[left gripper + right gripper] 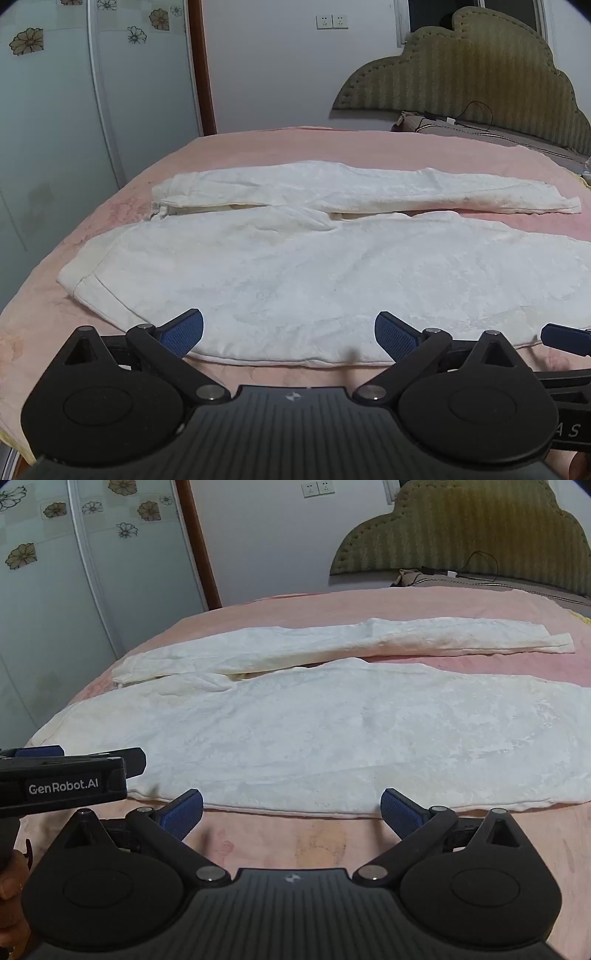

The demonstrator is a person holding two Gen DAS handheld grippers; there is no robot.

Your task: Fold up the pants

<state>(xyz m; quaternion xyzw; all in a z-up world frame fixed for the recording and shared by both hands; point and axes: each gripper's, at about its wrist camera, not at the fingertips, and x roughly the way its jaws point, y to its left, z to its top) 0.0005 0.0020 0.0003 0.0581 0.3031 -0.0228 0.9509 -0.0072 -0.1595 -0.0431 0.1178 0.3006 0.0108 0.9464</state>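
White pants [314,266] lie spread flat on the pink bed, waistband to the left, both legs running right; they also show in the right wrist view [332,731]. The far leg [406,188] lies apart from the near leg. My left gripper [289,332] is open and empty, just above the near edge of the pants by the waist end. My right gripper [291,810] is open and empty at the near edge of the near leg. The left gripper shows at the left of the right wrist view [74,771]. A right fingertip [565,338] shows in the left wrist view.
The pink bedspread [258,147] covers the bed. An olive padded headboard [480,74] stands at the far right, with a pillow and a black cable [476,118] below it. A glass sliding door with flower prints [55,129] is at the left.
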